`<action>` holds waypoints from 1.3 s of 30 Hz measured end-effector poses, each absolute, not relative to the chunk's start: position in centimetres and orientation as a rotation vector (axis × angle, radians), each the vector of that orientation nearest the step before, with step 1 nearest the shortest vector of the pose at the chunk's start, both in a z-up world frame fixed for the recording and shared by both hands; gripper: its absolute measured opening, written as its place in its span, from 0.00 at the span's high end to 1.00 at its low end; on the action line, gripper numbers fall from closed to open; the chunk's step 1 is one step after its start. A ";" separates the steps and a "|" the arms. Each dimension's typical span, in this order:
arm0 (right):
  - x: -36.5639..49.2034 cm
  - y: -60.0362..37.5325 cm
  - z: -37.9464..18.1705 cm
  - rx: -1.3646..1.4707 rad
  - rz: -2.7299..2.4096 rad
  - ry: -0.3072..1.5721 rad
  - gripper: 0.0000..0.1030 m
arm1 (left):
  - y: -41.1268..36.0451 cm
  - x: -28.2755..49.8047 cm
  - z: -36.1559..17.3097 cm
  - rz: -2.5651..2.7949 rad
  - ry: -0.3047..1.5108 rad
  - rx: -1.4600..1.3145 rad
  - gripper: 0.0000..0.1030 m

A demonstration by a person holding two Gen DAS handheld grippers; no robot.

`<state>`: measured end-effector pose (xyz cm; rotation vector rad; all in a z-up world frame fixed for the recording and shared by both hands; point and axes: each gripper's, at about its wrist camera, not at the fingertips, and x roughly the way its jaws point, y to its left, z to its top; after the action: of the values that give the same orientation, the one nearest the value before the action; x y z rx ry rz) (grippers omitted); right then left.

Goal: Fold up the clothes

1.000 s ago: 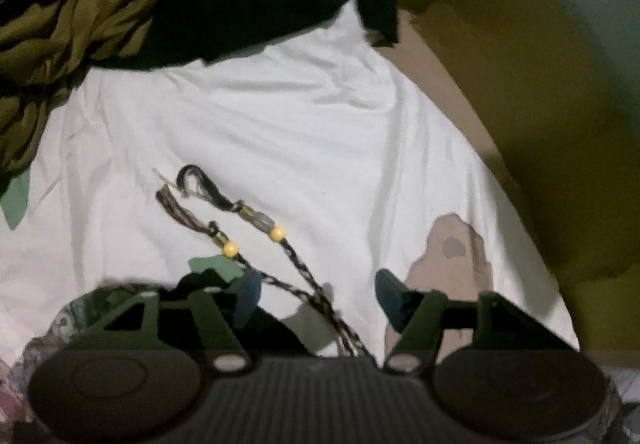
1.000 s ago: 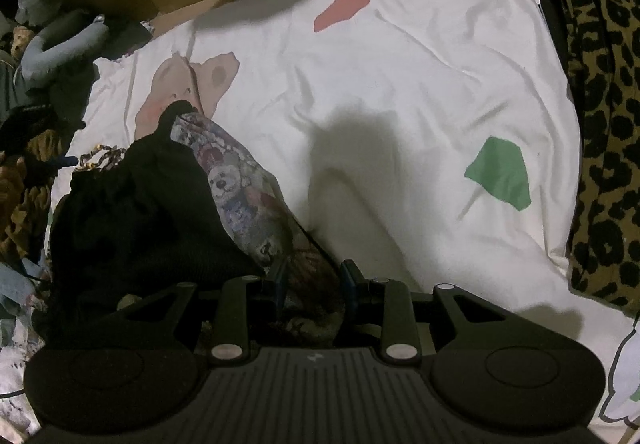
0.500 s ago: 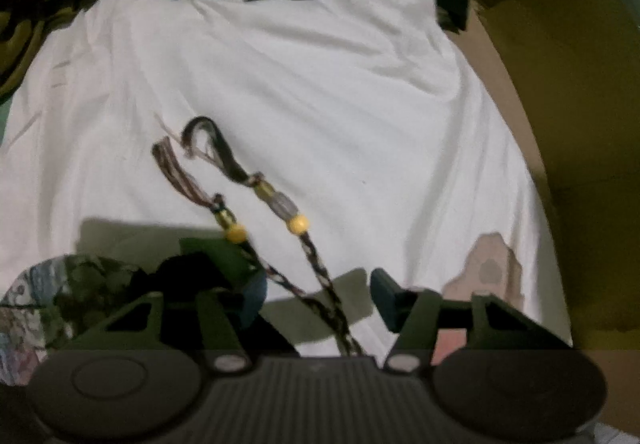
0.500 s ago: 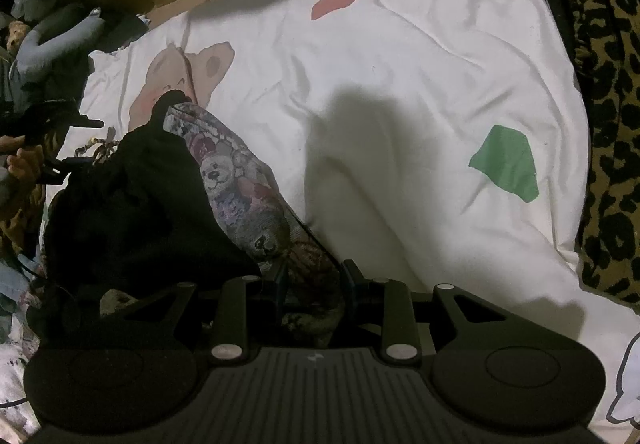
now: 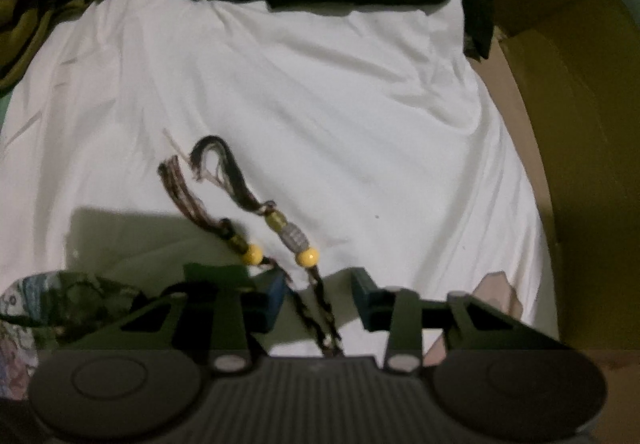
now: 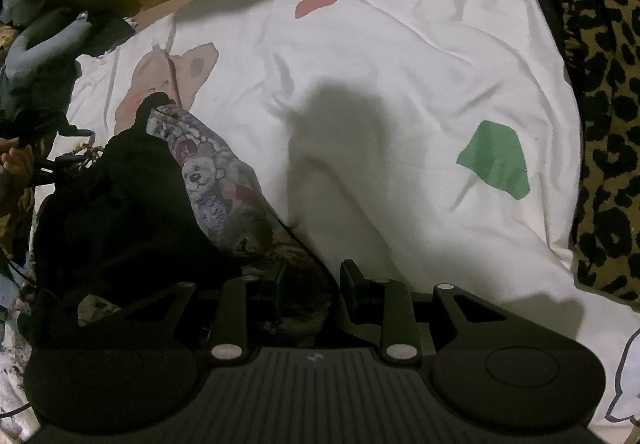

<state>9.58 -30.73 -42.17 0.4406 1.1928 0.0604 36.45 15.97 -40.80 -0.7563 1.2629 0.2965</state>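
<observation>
Right hand-held gripper [image 6: 312, 284] pinches the teddy-bear print garment [image 6: 216, 180] lying on the white bedsheet [image 6: 400, 84], while the left hand-held gripper [image 5: 318, 296] stands spread around its beaded braided drawstrings [image 5: 280, 236].

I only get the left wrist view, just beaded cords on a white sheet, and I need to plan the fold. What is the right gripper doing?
Observer: The right gripper has its fingers closed in on a bear-print garment.
Operator: Is the garment spread flat?
Observer: No. It is bunched, with black fabric heaped against the left side of the bear print.
Operator: What borders the free space on that side?
Observer: A leopard-print cloth lies along the right edge of the white sheet.
</observation>
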 end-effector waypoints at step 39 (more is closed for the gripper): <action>9.6 -30.4 -41.1 0.435 0.072 1.160 0.70 | 12.8 32.0 -31.6 -0.286 1.238 -0.527 0.99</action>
<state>9.59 -30.43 -41.07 0.4350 1.1601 0.0723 31.99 12.79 -31.60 -0.5270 1.2378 -0.2862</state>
